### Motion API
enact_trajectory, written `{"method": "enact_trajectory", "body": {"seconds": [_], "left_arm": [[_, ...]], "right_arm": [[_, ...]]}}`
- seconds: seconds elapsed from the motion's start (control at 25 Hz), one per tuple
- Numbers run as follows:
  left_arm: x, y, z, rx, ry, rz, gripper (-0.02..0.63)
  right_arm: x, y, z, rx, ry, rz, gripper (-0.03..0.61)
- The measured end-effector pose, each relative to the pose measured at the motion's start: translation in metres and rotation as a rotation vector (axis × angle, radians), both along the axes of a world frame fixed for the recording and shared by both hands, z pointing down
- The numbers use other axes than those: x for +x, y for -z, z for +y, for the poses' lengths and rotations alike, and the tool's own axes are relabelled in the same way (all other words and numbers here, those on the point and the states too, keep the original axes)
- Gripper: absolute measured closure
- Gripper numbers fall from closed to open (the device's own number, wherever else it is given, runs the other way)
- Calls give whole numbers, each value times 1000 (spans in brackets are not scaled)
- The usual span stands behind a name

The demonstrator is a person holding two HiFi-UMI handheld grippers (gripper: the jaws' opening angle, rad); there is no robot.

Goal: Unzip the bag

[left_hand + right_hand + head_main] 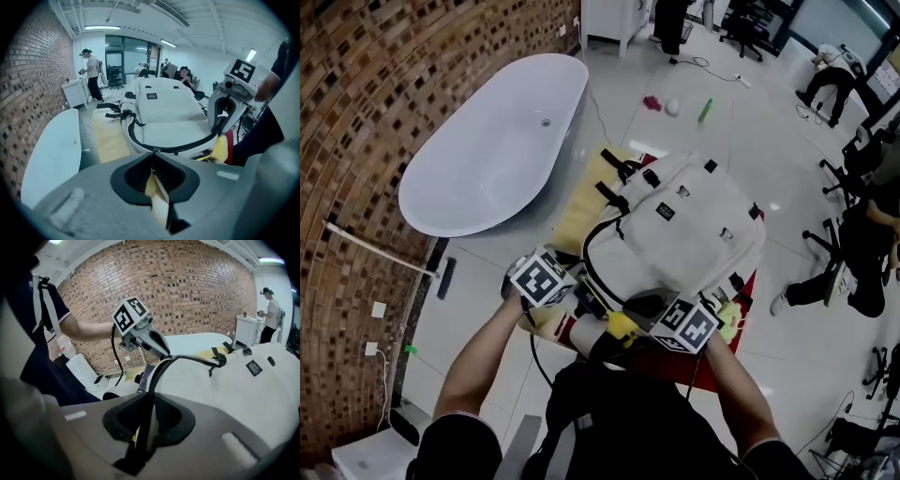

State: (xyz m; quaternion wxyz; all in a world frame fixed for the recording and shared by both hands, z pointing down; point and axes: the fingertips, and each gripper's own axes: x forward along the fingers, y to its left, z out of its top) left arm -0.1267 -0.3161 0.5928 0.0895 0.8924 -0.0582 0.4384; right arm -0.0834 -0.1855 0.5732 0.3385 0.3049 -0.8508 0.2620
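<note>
Left hand-held gripper point(154, 164): my jaws are pressed together on a thin tab with a small metal loop at its tip. I take it for the zip pull point(153, 150) (I can't make out the slider itself).
Right hand-held gripper point(148, 405): clamped on the near edge of the bag, right where the black zip track point(187, 358) runs out ahead of the jaws.
Bag point(684, 220): a white backpack lying flat on the bench point(574, 204). It stretches away in front of both grippers, with its near end held between them.
Zip track: from my left jaws it curves ahead and round to the right, towards my other gripper.
Step in hand: I judge the opening pull is only beginning; I can't tell how much of the zip is open.
Doing it well: hold the right side firm as an anchor so the fabric is taut. Draw the left one along the line of the track, not up and away from it. Ease off round the curve, where a slider tends to bind.
Risk: the tab is thin and could slip out if I jerk.
Beyond: a white bathtub point(487, 150) off to the left of my left gripper, apart from the bag.
</note>
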Motion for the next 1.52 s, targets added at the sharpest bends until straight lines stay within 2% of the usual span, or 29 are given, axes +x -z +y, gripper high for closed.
{"method": "enact_trajectory", "body": {"seconds": [0.12,0.32,0.48,0.72,0.84,1.12,1.28,1.44,1.48,1.52], "left_arm": [[6,11,-10,-6,-25,19,586],[15,14,-30,17,-75,5,588],[25,13,-52,81,-118,-15,584],[51,-2,-70,187,-279,-49,583],[63,-12,-74,192,-341,-62,583],[91,-35,-83,205,-420,-102,581],[92,-43,-82,178,-406,-104,578],[84,-35,-81,159,-348,-58,578],[82,-31,-78,146,-329,-38,567],[79,-25,-74,123,-311,-12,527]], "right_arm": [[4,14,0,15,-13,16,529],[16,24,5,23,-41,29,529],[15,22,13,3,-40,27,528],[12,15,18,-28,-38,37,528],[10,10,21,-48,-48,25,528],[8,5,24,-67,-87,-8,528],[10,4,23,-73,-102,-16,526],[15,4,19,-44,-160,-30,507],[18,5,18,-34,-189,-34,484],[21,6,18,-23,-223,-42,468]]}}
